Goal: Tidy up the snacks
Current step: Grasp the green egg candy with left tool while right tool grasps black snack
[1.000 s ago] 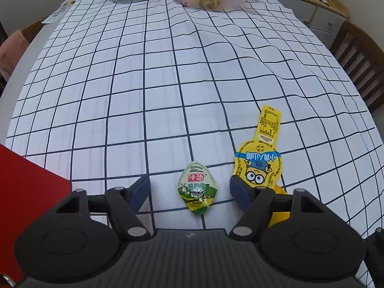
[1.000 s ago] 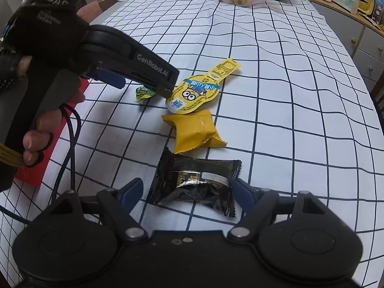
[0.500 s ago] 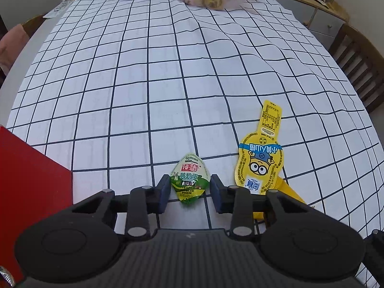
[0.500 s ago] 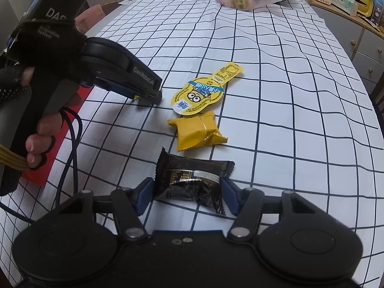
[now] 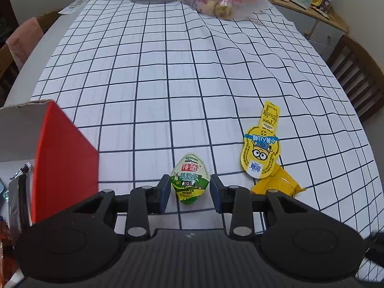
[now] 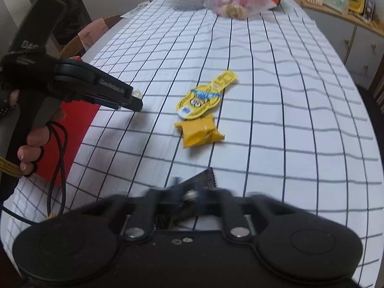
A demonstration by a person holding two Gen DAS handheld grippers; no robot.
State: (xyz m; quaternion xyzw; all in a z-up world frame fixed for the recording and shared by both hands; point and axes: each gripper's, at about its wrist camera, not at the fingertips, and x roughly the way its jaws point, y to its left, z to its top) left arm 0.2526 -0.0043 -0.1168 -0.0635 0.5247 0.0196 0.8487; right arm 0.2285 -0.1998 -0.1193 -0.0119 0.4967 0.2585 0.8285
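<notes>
Two wrapped snacks gripped: green-white egg packet, black crimped packet.

Left tool: matte black body, ribbed centre panel, two round raised discs, black linkage arms with silver pivot screws, blue pads on fingers. Right tool: same black build, silver screws, blurred at tips. Seen from right wrist view, left tool had pistol-style black handle, white lettering on side, black strap with white print, black cable looped below. Left hand wore black fingerless glove.
</notes>
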